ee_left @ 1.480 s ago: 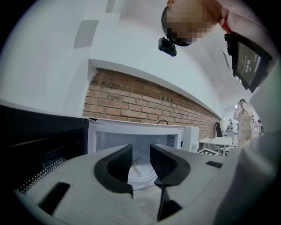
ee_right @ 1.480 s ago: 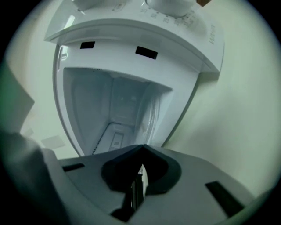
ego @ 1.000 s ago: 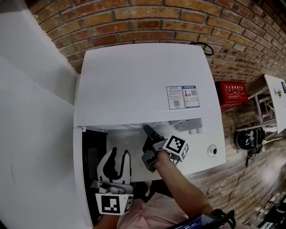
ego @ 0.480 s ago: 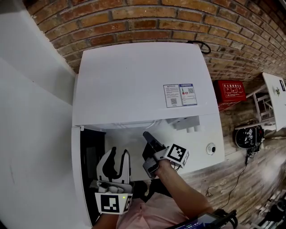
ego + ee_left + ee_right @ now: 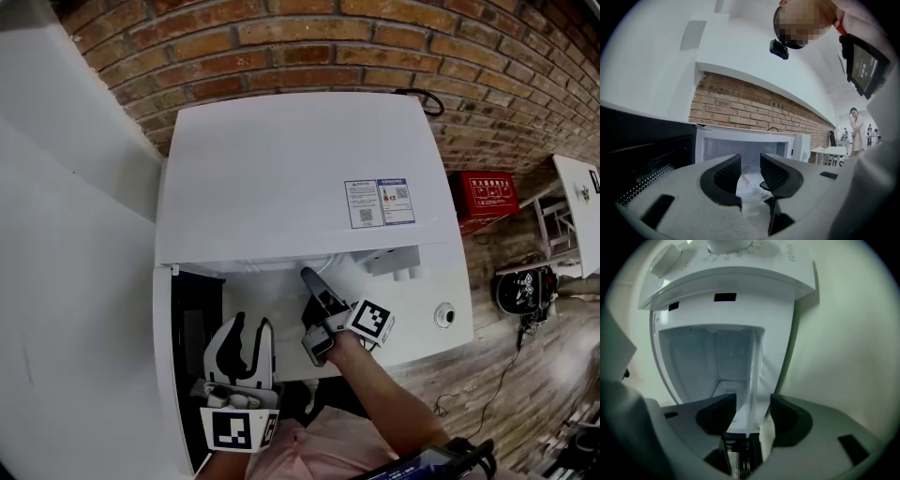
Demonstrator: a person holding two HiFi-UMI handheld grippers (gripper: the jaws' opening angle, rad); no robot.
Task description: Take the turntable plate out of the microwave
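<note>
The white microwave [image 5: 300, 178] stands against a brick wall, with its dark door [image 5: 192, 347] swung open to the left. My right gripper [image 5: 309, 277] reaches into the cavity mouth. In the right gripper view the clear glass turntable plate [image 5: 752, 380] shows edge-on between the jaws. They are opening, and a gap shows on each side of the glass. My left gripper [image 5: 248, 323] hangs open in front of the door, holding nothing. In the left gripper view the plate [image 5: 749, 182] lies on the cavity floor, and the right gripper's dark tip [image 5: 768, 186] is at its near rim.
The control panel with a round knob [image 5: 445, 316] is right of the cavity. A red box [image 5: 487, 192] sits by the brick wall at the right. A white wall [image 5: 66, 281] closes the left side. A person [image 5: 856, 131] stands far off by tables.
The right gripper has shifted only slightly at the cavity mouth. The left gripper has stayed where it was.
</note>
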